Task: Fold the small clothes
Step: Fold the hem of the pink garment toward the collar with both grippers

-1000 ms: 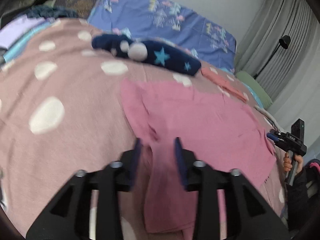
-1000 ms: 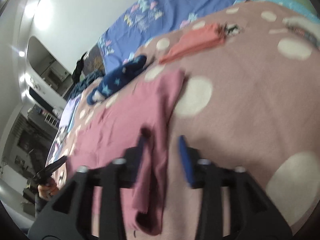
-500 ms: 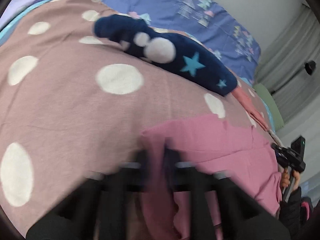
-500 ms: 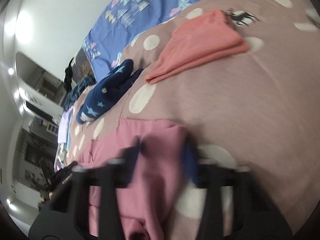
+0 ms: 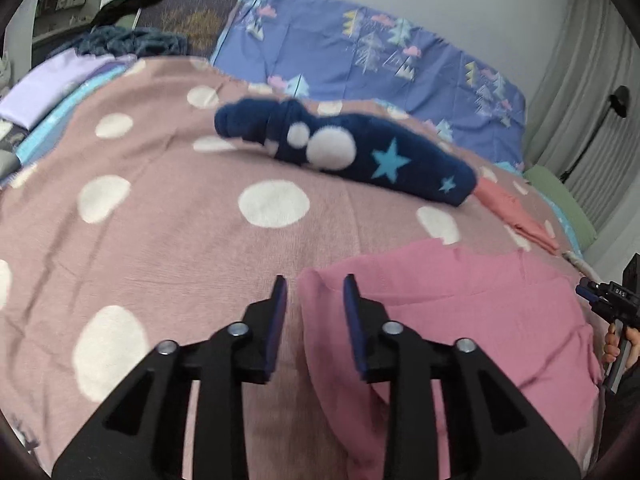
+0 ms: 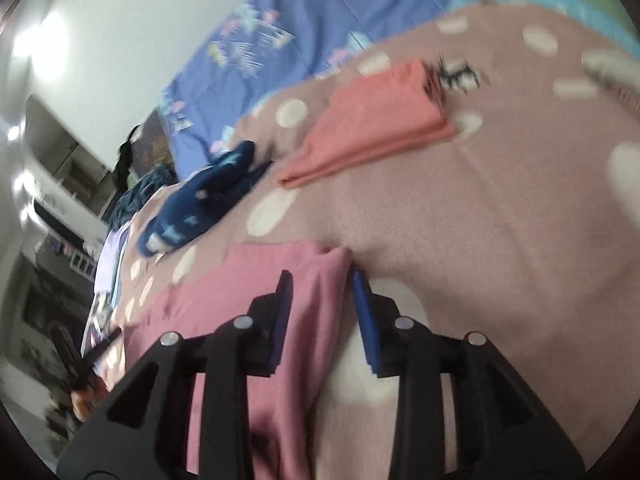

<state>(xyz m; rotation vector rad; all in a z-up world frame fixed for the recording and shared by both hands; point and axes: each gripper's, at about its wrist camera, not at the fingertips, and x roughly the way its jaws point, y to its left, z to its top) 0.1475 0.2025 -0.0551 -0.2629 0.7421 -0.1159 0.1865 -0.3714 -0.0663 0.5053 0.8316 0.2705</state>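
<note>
Only the right view shows the coral cloth fully, folded on the spotted blanket, while both grippers, jaws just reopening, loosely straddle the pink garment's corners.

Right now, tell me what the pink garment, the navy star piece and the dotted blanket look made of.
Pink garment: soft matte knit, probably cotton jersey; it drapes in limp folds with a stitched hem.
Navy piece: plush fleece by its fuzzy, thick outline; white dots and blue stars.
Blanket: fine-ribbed knit or woven cloth, matte, with white dots; the fibre cannot be told.
</note>
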